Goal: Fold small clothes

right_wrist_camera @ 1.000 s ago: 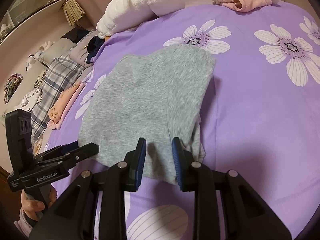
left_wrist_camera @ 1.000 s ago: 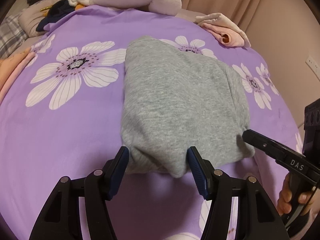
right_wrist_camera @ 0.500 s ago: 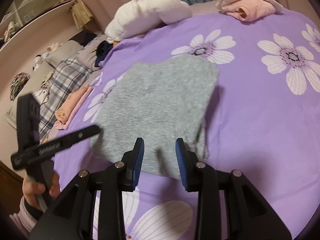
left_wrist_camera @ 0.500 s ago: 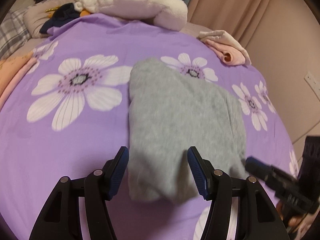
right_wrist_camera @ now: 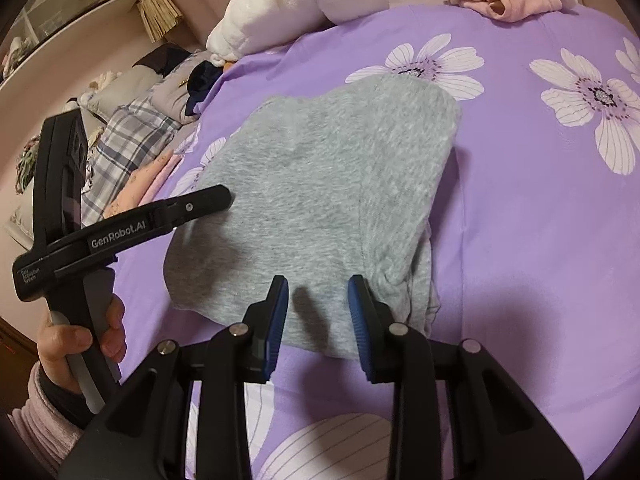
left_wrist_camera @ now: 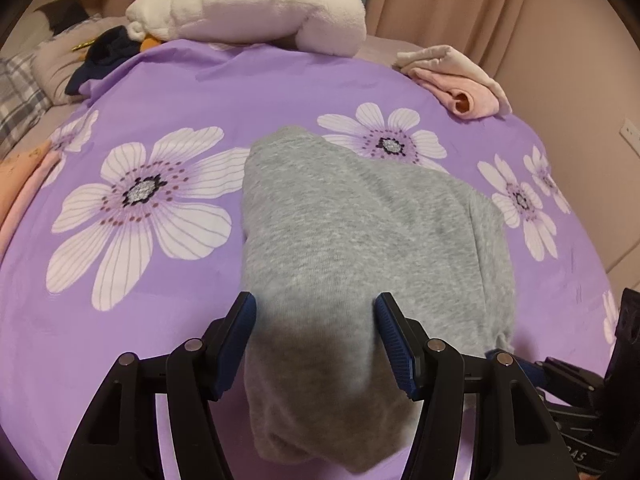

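the folded grey garment (left_wrist_camera: 360,240) is lying on the purple flowered bed (left_wrist_camera: 160,300) — the left gripper (left_wrist_camera: 314,320) is straddling its near edge, fingers wide; the right gripper (right_wrist_camera: 318,300) is hovering narrower, seemingly gripping nothing.

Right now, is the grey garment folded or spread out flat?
Folded. The grey garment lies as a compact block on the purple bedsheet, with doubled layers showing along its right edge.

- The left tongs (left_wrist_camera: 314,340) are covering the near edge of the grey garment (left_wrist_camera: 360,232).
- The right tongs (left_wrist_camera: 576,420) are running off the left view's lower right corner.
- Shelf contents (right_wrist_camera: 60,12) in the right view are showing too small to identify.
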